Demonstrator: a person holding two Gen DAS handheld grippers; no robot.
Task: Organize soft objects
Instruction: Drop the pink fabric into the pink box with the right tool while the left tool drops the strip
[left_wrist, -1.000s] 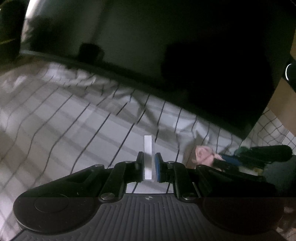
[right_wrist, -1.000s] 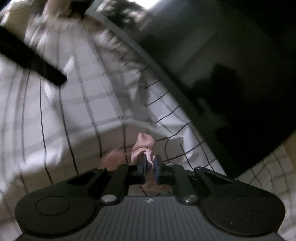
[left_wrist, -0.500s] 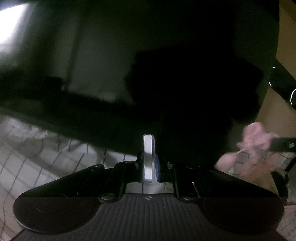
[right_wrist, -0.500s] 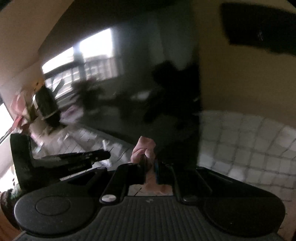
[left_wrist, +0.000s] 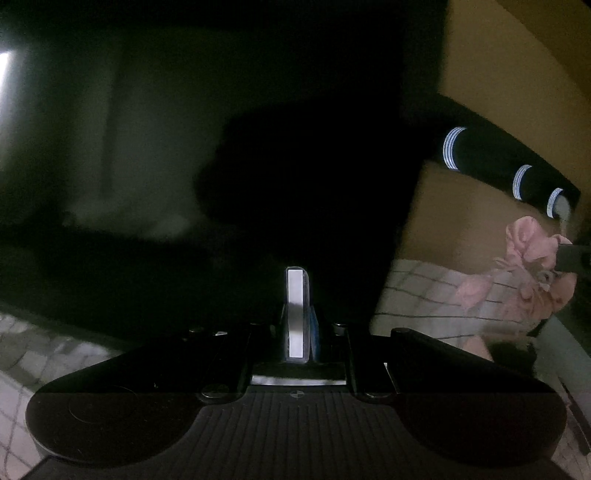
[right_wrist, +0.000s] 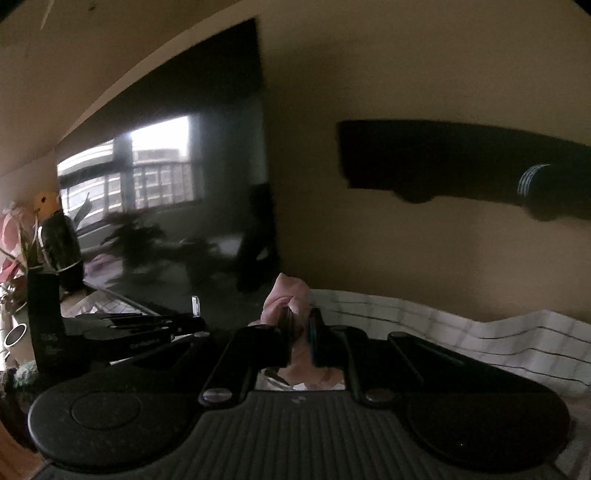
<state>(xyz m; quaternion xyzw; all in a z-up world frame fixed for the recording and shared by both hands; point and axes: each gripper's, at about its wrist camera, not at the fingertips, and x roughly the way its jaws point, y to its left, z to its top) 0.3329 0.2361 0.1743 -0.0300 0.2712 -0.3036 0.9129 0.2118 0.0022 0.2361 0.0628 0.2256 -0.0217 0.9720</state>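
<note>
A crumpled pink soft cloth (right_wrist: 286, 293) hangs pinched in my right gripper (right_wrist: 299, 321), lifted clear of the white checked cover (right_wrist: 480, 343). In the left wrist view the same pink cloth (left_wrist: 532, 258) dangles at the far right above the checked cover (left_wrist: 424, 295). My left gripper (left_wrist: 299, 295) is shut with nothing between its fingers, and one white finger edge catches the light. It points at the dark screen (left_wrist: 184, 147). From the right wrist view the left gripper (right_wrist: 147, 326) sits low at the left, apart from the cloth.
A big black screen (right_wrist: 177, 177) reflecting a window stands behind the cover. A dark bar (right_wrist: 443, 162) with white rings hangs on the tan wall. Flowers and a dark vase (right_wrist: 55, 240) stand at the far left.
Both grippers have risen and rolled, so the views swung from the checked cover up to the screen and wall. The pink cloth came up off the cover in the right gripper.
</note>
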